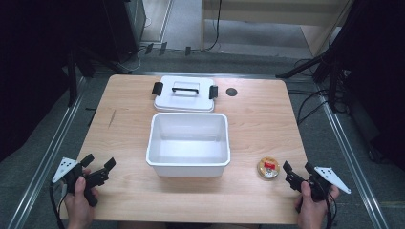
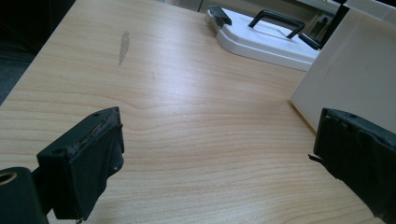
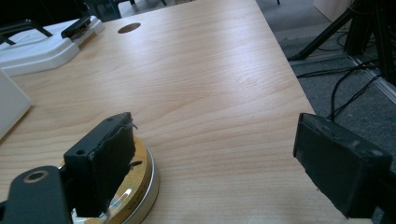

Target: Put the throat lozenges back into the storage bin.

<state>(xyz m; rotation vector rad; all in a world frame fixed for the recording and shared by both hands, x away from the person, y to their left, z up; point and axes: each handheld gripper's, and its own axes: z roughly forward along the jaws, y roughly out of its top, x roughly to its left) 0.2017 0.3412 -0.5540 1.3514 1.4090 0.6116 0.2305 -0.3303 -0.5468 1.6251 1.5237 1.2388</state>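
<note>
Round tin (image 1: 268, 168), gold-rimmed with a red and white label, lying flat near the front right corner of the table (image 1: 258, 119), just ahead of and to the left of the right gripper (image 1: 296, 172). Right gripper held low over the table edge in a hand (image 1: 311, 205), jaws spread wide with nothing between the pads; in the right gripper view, left jaw standing in front of the tin (image 3: 135, 186) and hiding part of its top, right jaw well off to the side over bare wood. Whether that left jaw touches the tin: cannot tell.

Left gripper (image 1: 99, 168) at the front left corner, held in the other hand (image 1: 79, 202), jaws likewise gaping and empty, only bare tabletop between them in the left gripper view.

Farther out, at the table's middle: white rectangular bin (image 1: 188, 143), open-topped and empty, its side wall (image 2: 355, 79) showing beside the left gripper's right jaw. Behind the bin, touching or nearly so: white lid (image 1: 185, 94), lying flat with black handle up and black clasps at both ends. To the right of the lid, small dark round hole (image 1: 231, 92) in the tabletop.
</note>
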